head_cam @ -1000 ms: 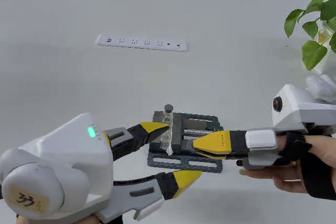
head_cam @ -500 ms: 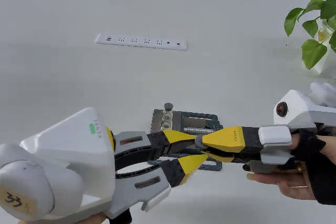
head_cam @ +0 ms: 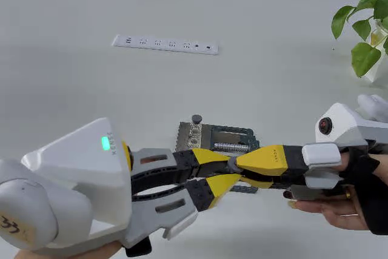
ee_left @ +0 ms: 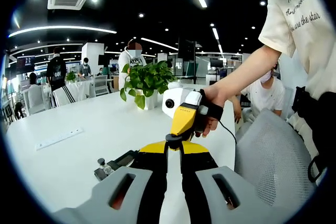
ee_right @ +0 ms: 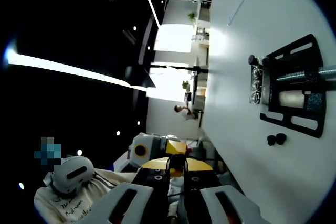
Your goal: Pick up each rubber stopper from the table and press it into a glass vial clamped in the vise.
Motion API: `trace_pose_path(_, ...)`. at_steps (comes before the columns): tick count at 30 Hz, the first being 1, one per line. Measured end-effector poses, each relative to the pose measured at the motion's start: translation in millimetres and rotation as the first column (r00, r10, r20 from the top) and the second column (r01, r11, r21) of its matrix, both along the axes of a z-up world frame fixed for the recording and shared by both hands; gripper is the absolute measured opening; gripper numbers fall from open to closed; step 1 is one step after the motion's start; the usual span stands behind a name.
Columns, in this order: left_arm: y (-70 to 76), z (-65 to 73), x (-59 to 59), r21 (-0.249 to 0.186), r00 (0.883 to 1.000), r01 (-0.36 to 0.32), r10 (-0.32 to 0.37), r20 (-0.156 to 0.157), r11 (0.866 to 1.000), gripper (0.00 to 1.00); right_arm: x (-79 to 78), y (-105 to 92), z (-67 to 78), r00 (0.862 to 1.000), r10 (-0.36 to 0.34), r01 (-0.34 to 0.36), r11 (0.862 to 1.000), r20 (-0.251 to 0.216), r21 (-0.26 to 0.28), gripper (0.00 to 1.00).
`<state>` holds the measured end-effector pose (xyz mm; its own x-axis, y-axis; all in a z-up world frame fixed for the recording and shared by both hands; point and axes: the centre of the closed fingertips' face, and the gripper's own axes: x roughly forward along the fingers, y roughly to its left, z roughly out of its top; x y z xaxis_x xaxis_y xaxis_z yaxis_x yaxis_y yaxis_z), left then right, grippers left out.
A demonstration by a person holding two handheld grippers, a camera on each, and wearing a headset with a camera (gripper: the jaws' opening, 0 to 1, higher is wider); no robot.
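Two grippers meet tip to tip above the table (head_cam: 85, 95), and that crossing hides much. In the head view the right gripper (head_cam: 241, 170) comes in from the right with its jaws drawn together on a small dark grey stopper (head_cam: 232, 163), of which little more than a rounded nub shows. The left gripper (head_cam: 233, 170) reaches in from the lower left with its jaws narrow, bracketing that same spot. Whether they also pinch the stopper cannot be told, as the yellow tips overlap there. In the left gripper view the nub sits as a dark lump right at the jaw tips. The near half of the black vise (head_cam: 233, 137) lies behind the crossed jaws, its screw partly visible. Three clear vials (head_cam: 194, 137) stand in a row at the vise's left end. Whether any is plugged is too small to tell. One spare stopper (head_cam: 196, 118), dark and round, stands on the table just behind the vise, and the right gripper view shows a pair of stoppers (ee_right: 276, 139) lying close beside the vise. A white strip (head_cam: 165, 44) lies farther back, and a plant (head_cam: 364, 28) is cut off at the right edge.
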<state>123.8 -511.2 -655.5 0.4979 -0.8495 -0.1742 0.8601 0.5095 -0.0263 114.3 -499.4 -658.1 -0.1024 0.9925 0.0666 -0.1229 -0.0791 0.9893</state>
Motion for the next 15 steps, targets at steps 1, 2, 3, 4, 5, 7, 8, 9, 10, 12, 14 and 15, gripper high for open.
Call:
trace_pose_path(1, 0.0, -0.5, -0.3, 0.0, 1.0, 0.002, -0.002, -0.002, 1.0, 0.05, -0.7, -0.1, 0.0, 1.0, 0.001, -0.001, 1.0, 0.006, -0.001, 0.05)
trace_pose_path(2, -0.1, -0.8, -0.6, -0.001, 1.0, 0.003, -0.003, -0.006, 1.0, 0.05, -1.9, 0.7, 0.4, 1.0, 0.002, -0.002, 1.0, 0.011, -0.002, 0.05)
trace_pose_path(3, 0.1, -2.0, -0.5, 0.001, 1.0, 0.0, 0.0, -0.017, 1.0, 0.05, -2.4, 1.3, -0.5, 0.999, -0.003, 0.003, 1.0, 0.032, -0.009, 0.05)
trace_pose_path(4, 0.4, -2.6, -0.1, 0.005, 1.0, 0.0, 0.0, -0.015, 1.0, 0.04, -2.5, 1.8, -0.9, 0.999, -0.006, 0.007, 1.0, 0.042, -0.014, 0.06)
trace_pose_path(5, 0.1, -2.9, 0.1, 0.007, 1.0, 0.001, -0.001, -0.013, 1.0, 0.04, -2.9, 1.9, -0.5, 0.999, -0.006, 0.006, 1.0, 0.047, -0.014, 0.06)
trace_pose_path(7, 0.3, -4.2, 1.0, 0.013, 1.0, -0.002, 0.002, -0.017, 1.0, 0.04, -1.1, 2.1, -2.4, 0.996, -0.019, 0.021, 0.999, 0.085, -0.025, 0.06)
trace_pose_path(8, 0.4, -5.1, 1.7, 0.014, 1.0, -0.001, 0.001, -0.019, 1.0, 0.04, 0.8, -0.1, -3.8, 0.995, -0.016, 0.019, 0.999, 0.099, -0.032, 0.06)
trace_pose_path(9, 0.1, -5.4, 1.8, 0.011, 1.0, -0.001, 0.001, -0.023, 1.0, 0.04, 1.2, -0.5, -4.4, 0.994, -0.016, 0.02, 0.999, 0.105, -0.035, 0.07)
trace_pose_path(10, -0.1, -5.7, 2.0, 0.011, 1.0, -0.001, 0.001, -0.025, 1.0, 0.04, 3.1, -0.7, -6.9, 0.992, -0.024, 0.031, 0.998, 0.124, -0.052, 0.09)
trace_pose_path(12, -0.8, -6.9, 1.7, 0.014, 1.0, 0.003, -0.003, -0.029, 1.0, 0.04, 2.5, -2.1, -6.8, 0.988, -0.017, 0.025, 0.998, 0.152, -0.057, 0.1)
trace_pose_path(14, -1.3, -9.6, 1.8, 0.022, 0.999, 0.004, -0.003, -0.036, 1.0, 0.04, 6.9, -5.6, -7.5, 0.985, -0.02, 0.032, 0.997, 0.168, -0.067, 0.11)
trace_pose_path(15, -1.6, -10.8, 1.3, 0.022, 0.999, 0.006, -0.005, -0.041, 1.0, 0.04, 9.5, -7.1, -9.5, 0.978, -0.018, 0.036, 0.996, 0.21, -0.081, 0.15)
